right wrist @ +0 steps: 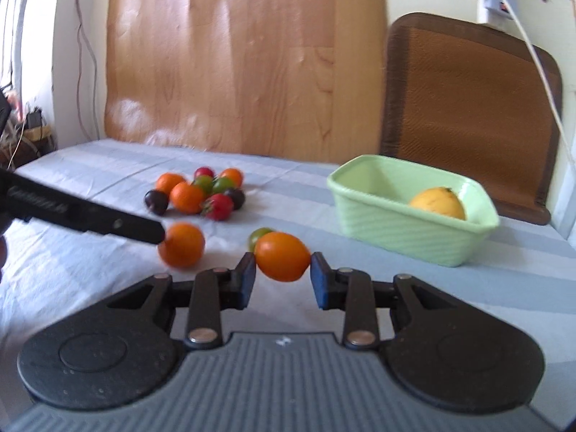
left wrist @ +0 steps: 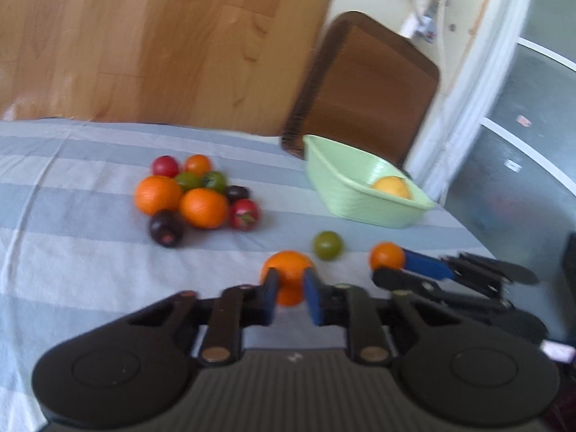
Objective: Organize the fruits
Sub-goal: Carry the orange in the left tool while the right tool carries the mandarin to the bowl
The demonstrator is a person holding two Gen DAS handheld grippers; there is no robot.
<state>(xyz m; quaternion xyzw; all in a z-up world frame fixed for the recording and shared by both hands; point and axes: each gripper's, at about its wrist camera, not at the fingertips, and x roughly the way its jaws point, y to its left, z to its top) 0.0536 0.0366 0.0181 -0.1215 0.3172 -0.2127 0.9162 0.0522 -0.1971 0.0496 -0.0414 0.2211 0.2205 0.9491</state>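
Note:
My left gripper (left wrist: 291,286) is shut on an orange (left wrist: 288,273) just above the striped cloth; it also shows in the right wrist view (right wrist: 181,244). My right gripper (right wrist: 282,270) is shut on a small orange fruit (right wrist: 282,256), which also shows in the left wrist view (left wrist: 387,256). A loose green fruit (left wrist: 327,244) lies between the two. A pile of oranges, red, green and dark fruits (left wrist: 194,194) sits at the left. A pale green basket (left wrist: 360,201) holds a yellow fruit (left wrist: 391,187).
The table carries a blue-grey striped cloth (left wrist: 72,187). A brown chair back (left wrist: 363,90) stands behind the basket, with a wooden board (right wrist: 244,57) against the wall. The table's right edge runs just past the basket. Cables hang at the upper right.

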